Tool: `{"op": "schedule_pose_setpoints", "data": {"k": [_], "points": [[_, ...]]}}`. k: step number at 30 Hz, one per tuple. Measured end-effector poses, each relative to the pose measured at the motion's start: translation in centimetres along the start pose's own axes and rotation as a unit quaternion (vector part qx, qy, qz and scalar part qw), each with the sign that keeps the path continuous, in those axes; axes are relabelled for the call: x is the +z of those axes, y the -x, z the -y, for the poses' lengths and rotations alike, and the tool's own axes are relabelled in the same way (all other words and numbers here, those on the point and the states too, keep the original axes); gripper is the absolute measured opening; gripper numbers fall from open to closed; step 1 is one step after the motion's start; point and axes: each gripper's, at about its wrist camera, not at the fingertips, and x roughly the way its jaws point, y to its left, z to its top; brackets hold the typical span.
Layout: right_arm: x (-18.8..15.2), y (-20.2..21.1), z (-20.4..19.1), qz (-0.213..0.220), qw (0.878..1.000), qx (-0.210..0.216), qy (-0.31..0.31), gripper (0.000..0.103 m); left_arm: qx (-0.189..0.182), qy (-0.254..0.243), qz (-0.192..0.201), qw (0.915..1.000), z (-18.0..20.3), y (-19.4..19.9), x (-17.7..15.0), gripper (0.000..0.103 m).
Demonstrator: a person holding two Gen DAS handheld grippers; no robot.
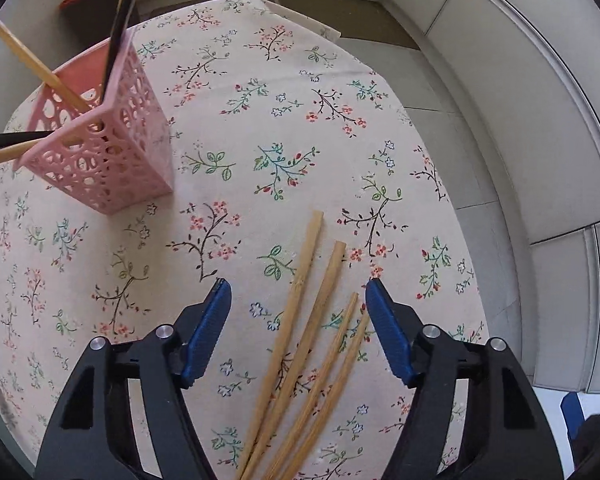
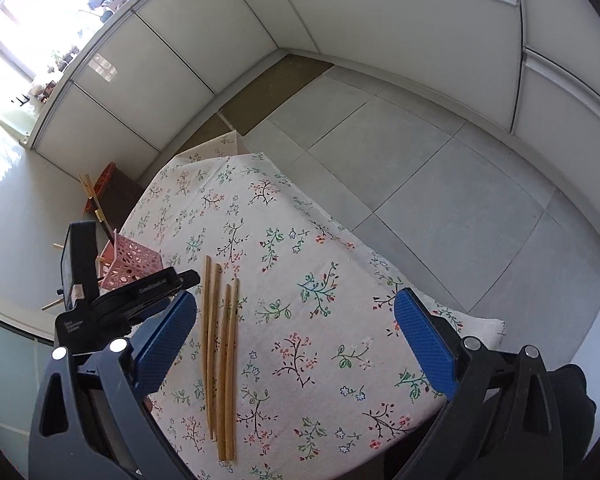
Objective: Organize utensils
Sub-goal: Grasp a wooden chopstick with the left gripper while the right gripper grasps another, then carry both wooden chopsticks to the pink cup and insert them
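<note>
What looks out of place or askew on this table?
Four bamboo chopsticks lie loose and splayed on the floral tablecloth, outside the pink basket, which already holds others. Nothing looks spilled or damaged.

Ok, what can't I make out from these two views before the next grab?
- Chopsticks: near ends cut off by the bottom edge, left wrist view.
- Pink basket: partly hidden behind the left hand-held gripper, right wrist view.
- Utensils in the basket: tops run out of frame, left wrist view.
- Left hand-held gripper: pad contact with the chopsticks is unclear.

Four loose chopsticks (image 1: 300, 344), one basket (image 1: 112, 152)
</note>
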Motion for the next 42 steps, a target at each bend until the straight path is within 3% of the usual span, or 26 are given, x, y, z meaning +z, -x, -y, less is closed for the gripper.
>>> {"op": "schedule_pose_setpoints", "data": {"k": [4, 8, 13, 16, 18, 23, 29, 31, 33, 34, 37, 42], "points": [[0.0, -0.5, 0.3, -0.005, 1.000, -0.003, -0.003, 0.096, 0.003, -0.003, 0.018, 0.9998, 0.6, -0.7, 1.4, 0.063], [0.0, -1.2, 0.8, -0.019, 1.000, -0.007, -0.010, 0.096, 0.014, -0.010, 0.014, 0.9997, 0.8, -2.2, 2.6, 0.045], [0.1, -1.9, 0.8, -0.022, 1.000, -0.011, -0.009, 0.096, 0.032, -0.023, -0.017, 0.9991, 0.5, -4.6, 2.5, 0.031], [0.0, -2.3, 0.6, -0.028, 1.000, -0.012, -0.005, 0.096, 0.049, -0.053, -0.015, 0.9973, 1.0, -4.4, 2.1, 0.023], [-0.1, -2.7, 0.3, -0.032, 0.999, -0.013, -0.003, 0.096, 0.048, -0.056, -0.017, 0.9971, 1.0, -4.2, 1.7, 0.008], [0.0, -4.6, -1.8, -0.054, 0.998, -0.018, 0.018, 0.096, 0.044, -0.056, -0.007, 0.9974, -0.3, -2.8, 0.0, 0.006], [0.6, -9.3, -5.1, -0.106, 0.994, -0.009, 0.015, 0.095, 0.029, -0.071, 0.036, 0.9964, -2.6, 2.8, -2.1, 0.006], [0.6, -11.5, -5.9, -0.144, 0.990, 0.006, 0.000, 0.081, 0.022, -0.076, 0.055, 0.9953, -3.3, 5.3, -3.2, 0.006], [0.6, -13.5, -6.9, -0.175, 0.984, 0.014, -0.007, 0.058, 0.014, -0.075, 0.072, 0.9945, -3.8, 7.3, -3.7, 0.006], [0.5, -14.2, -7.4, -0.183, 0.983, 0.023, -0.009, 0.054, 0.007, -0.072, 0.082, 0.9940, -4.2, 8.3, -4.0, 0.006], [0.6, -15.4, -9.3, -0.187, 0.981, 0.052, -0.009, 0.052, -0.007, -0.065, 0.110, 0.9917, -5.7, 10.9, -4.7, 0.007], [0.5, -17.5, -12.6, -0.172, 0.984, -0.001, 0.045, 0.052, -0.020, -0.051, 0.136, 0.9891, -7.6, 13.3, -5.3, 0.007]]}}
